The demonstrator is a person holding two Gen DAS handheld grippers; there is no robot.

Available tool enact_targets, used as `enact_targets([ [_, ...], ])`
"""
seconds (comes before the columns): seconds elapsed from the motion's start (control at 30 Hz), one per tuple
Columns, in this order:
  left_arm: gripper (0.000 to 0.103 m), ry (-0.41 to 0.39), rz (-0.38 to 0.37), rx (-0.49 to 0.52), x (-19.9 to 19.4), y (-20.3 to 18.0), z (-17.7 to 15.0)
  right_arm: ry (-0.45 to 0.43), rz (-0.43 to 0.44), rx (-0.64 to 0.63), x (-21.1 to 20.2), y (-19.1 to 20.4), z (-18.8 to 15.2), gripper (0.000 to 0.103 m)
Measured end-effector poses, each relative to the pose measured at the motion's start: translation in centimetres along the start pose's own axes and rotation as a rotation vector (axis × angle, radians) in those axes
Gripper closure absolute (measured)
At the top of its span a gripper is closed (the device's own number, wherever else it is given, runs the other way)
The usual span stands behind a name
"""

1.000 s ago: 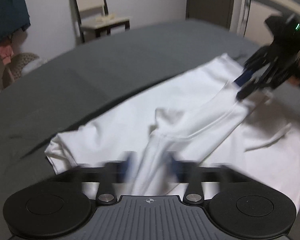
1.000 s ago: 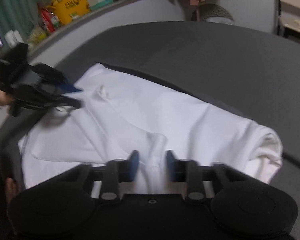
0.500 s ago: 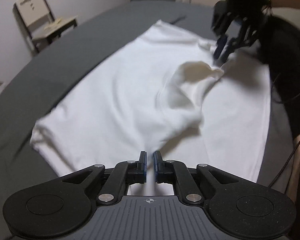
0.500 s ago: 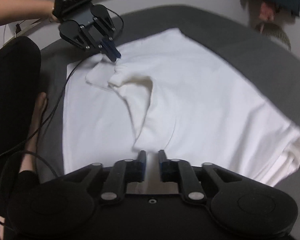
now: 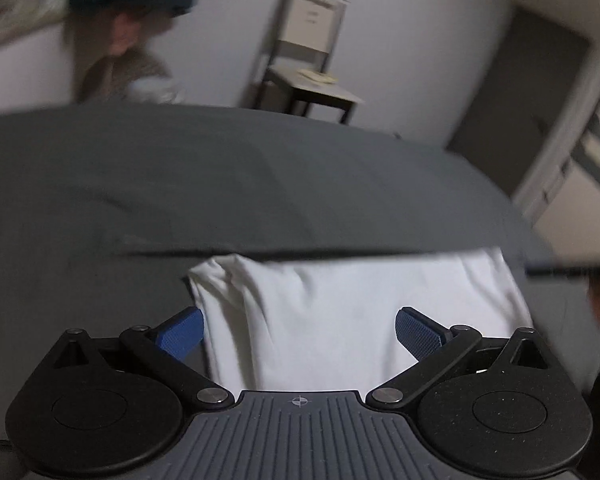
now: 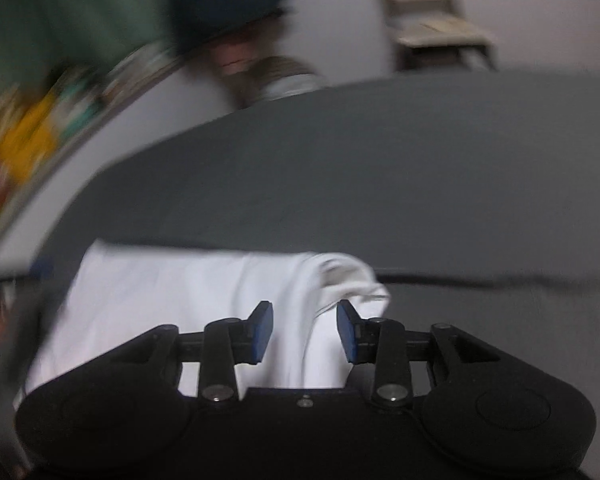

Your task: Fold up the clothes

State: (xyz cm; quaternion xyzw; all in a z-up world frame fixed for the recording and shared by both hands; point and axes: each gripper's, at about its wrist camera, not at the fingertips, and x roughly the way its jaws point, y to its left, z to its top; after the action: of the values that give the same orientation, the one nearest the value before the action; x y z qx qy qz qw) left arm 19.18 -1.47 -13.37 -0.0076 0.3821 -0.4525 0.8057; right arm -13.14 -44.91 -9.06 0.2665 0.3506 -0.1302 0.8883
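A: Where's the white garment [image 5: 340, 320]?

B: Lying on the grey bed [image 5: 180, 200] — folded over, right below both tools.

A: And the left tool [image 5: 300, 330]?

B: Spread wide, blue pads [image 5: 416, 336] far apart, nothing gripped.

A: The right tool [image 6: 305, 330]?

B: Also parted, less widely — a bunched edge of the cloth shows between its pads [image 6: 262, 330], unclamped. A chair [image 5: 304, 64] stands by the wall.

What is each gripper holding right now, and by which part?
Nothing. The left gripper is wide open above the white garment, and the right gripper is open too, its fingers either side of a bunched fold without closing on it.
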Motion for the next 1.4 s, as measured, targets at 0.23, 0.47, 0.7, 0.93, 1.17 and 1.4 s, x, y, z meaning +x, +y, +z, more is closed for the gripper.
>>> enact_targets([
  [0.23,0.042,0.071,0.047,-0.082,4.7,0.5,1.6,0.026,0.031,0.111,2.5,-1.4,1.7,0.060],
  [0.47,0.086,0.113,0.122,-0.172,7.4,1.9,1.4,0.085,0.042,0.128,5.3,-1.1,1.5,0.079],
  [0.7,0.097,0.092,0.203,-0.137,9.1,2.2,2.1,-0.007,0.033,0.140,4.4,-1.1,1.3,0.097],
  [0.93,0.097,0.128,0.182,-0.082,9.3,2.5,2.8,0.025,0.022,0.209,5.7,-2.8,0.7,0.080],
  [1.17,0.090,0.101,0.152,-0.133,7.8,3.2,2.3,-0.021,0.075,0.302,5.6,-4.8,1.8,0.065],
  [1.4,0.081,0.092,0.192,-0.117,7.6,3.1,0.9,0.033,0.049,0.348,6.3,-6.6,1.2,0.093],
])
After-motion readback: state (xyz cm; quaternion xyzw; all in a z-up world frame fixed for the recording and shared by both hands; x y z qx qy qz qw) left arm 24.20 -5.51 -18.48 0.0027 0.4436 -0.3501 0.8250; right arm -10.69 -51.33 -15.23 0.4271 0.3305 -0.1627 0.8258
